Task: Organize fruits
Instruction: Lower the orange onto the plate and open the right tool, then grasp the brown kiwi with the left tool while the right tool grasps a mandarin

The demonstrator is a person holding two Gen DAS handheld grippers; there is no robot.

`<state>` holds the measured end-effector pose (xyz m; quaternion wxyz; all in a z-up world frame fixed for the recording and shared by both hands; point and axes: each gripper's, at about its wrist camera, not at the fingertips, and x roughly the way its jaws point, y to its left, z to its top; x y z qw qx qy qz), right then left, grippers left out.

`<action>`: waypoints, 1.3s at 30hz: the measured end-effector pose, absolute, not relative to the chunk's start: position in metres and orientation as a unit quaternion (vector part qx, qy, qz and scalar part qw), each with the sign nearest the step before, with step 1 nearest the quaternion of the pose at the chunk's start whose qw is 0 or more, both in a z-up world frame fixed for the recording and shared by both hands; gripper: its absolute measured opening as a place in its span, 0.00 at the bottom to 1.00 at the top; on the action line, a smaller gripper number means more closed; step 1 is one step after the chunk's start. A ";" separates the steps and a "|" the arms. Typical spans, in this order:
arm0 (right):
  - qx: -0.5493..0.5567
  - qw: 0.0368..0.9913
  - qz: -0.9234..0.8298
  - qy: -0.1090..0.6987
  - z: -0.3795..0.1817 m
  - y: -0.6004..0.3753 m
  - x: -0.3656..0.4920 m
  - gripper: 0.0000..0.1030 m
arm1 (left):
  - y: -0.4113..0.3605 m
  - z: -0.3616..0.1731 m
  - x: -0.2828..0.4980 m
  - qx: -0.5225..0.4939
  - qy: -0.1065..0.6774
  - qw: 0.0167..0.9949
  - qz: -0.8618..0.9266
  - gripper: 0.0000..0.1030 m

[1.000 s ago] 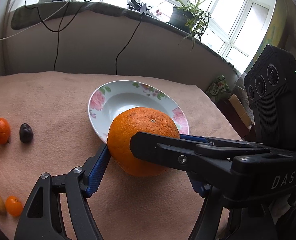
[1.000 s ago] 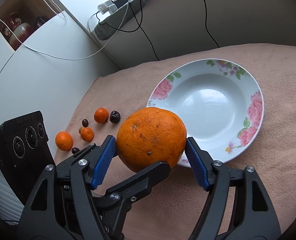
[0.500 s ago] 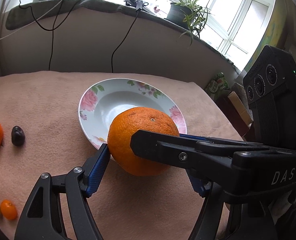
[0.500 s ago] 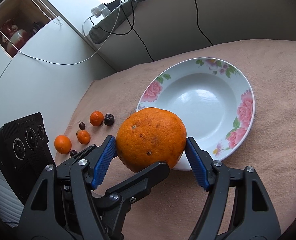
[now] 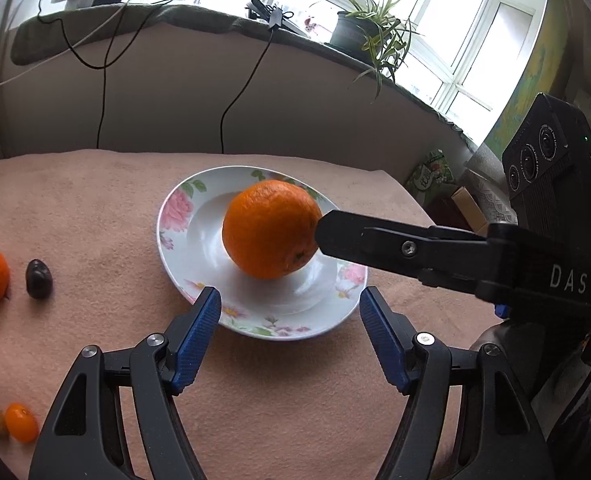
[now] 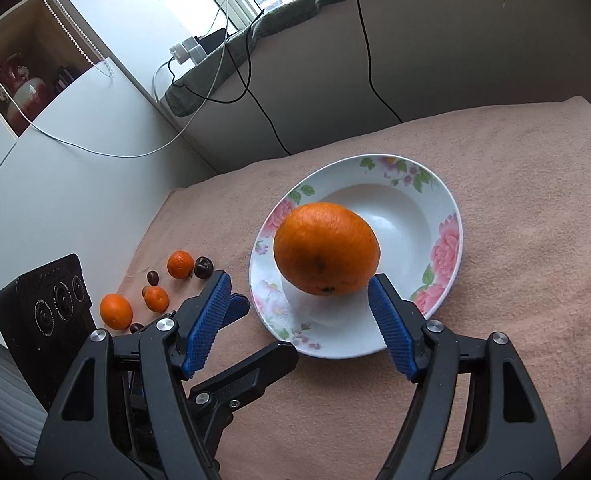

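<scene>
With the pink-cloth table spread beneath me, the flowered plate holds its first fruit: the big orange, round and pebbly-skinned, sitting inside the dish. My right gripper and left gripper both stand wide, gripping nothing. Left to gather, I judge: the small tangerines and dark plums scattered well apart from the plate.
</scene>
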<state>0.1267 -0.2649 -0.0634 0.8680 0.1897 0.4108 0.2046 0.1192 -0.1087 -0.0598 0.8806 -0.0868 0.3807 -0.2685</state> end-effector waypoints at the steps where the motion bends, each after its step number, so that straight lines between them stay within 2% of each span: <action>1: 0.193 0.868 0.205 0.409 -0.062 -0.267 0.126 0.72 | -0.109 -0.060 0.119 -0.085 0.380 0.881 -0.268 0.70; 5: 0.193 0.873 0.197 0.404 -0.060 -0.272 0.123 0.73 | -0.107 -0.059 0.115 -0.085 0.379 0.882 -0.266 0.70; 8: 0.189 0.877 0.190 0.398 -0.059 -0.274 0.120 0.79 | -0.105 -0.059 0.114 -0.082 0.379 0.883 -0.264 0.70; 15: 0.166 0.887 0.178 0.392 -0.058 -0.274 0.111 0.80 | -0.103 -0.055 0.111 -0.074 0.376 0.889 -0.252 0.70; 19: 0.149 0.896 0.167 0.384 -0.057 -0.273 0.104 0.87 | -0.098 -0.055 0.106 -0.068 0.374 0.891 -0.246 0.73; 25: 0.132 0.902 0.157 0.379 -0.056 -0.269 0.096 0.88 | -0.093 -0.056 0.099 -0.060 0.375 0.895 -0.232 0.78; 39: 0.107 0.907 0.156 0.376 -0.053 -0.250 0.083 0.88 | -0.055 -0.053 0.074 -0.054 0.365 0.911 -0.186 0.78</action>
